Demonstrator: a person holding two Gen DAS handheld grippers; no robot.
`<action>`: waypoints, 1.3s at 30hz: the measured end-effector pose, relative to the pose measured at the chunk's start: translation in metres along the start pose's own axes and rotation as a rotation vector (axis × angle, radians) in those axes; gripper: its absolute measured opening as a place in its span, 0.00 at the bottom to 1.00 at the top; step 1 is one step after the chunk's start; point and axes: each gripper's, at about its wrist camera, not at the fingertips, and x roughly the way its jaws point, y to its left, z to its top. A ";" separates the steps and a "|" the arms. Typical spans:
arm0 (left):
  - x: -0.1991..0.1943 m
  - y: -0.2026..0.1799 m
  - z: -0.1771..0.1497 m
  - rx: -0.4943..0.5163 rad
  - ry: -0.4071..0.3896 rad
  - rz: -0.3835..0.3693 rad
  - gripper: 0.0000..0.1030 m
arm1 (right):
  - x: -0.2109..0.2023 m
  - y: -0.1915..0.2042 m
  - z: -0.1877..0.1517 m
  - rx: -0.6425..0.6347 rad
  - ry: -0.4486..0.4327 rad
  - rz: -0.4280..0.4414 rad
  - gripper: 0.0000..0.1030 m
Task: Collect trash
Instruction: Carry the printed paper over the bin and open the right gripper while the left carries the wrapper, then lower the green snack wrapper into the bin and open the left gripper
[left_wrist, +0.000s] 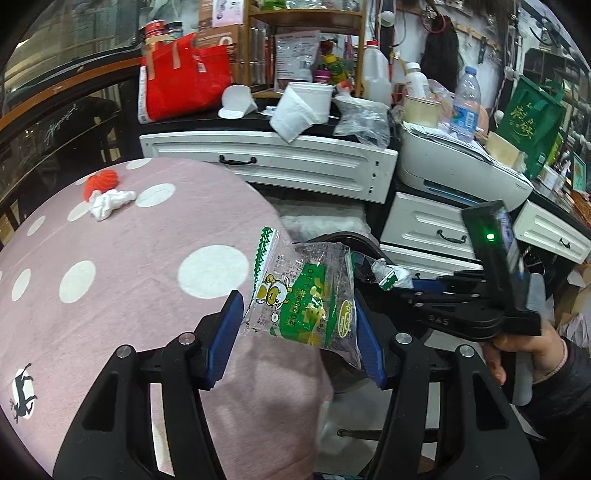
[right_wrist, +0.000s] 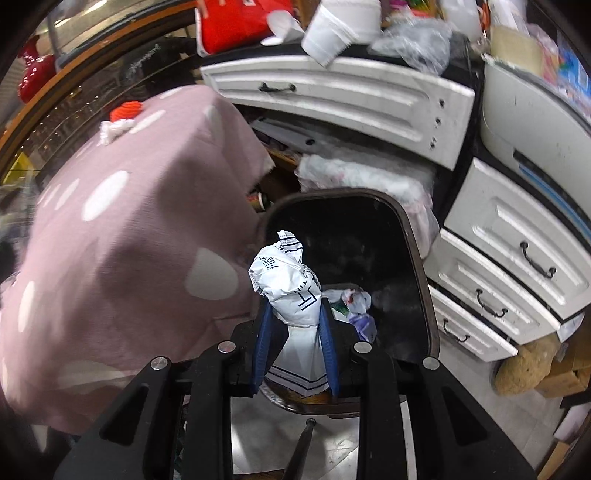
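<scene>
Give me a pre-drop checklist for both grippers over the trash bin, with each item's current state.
1. Right gripper shut on white crumpled wrapper: ok.
2. Wrapper above the open bin: ok.
3. Left gripper shut on green snack packet: ok.
4. Snack packet over the bin: cannot tell; the left view shows it beside the pink cloth's edge.
5. Table cleared: not ok; white tissue and red scrap remain.

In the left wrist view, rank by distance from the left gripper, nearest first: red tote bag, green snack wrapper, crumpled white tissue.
1. green snack wrapper, between the left gripper fingers.
2. crumpled white tissue, upper left on the pink cloth.
3. red tote bag, on the far counter.
</scene>
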 end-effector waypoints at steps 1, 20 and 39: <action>0.001 -0.004 0.000 0.005 0.002 -0.005 0.57 | 0.007 -0.003 -0.001 0.008 0.013 -0.006 0.24; 0.037 -0.057 0.002 0.071 0.061 -0.085 0.57 | 0.065 -0.031 -0.021 0.087 0.091 -0.097 0.50; 0.101 -0.090 -0.006 0.110 0.156 -0.099 0.57 | 0.003 -0.104 -0.009 0.250 -0.054 -0.214 0.55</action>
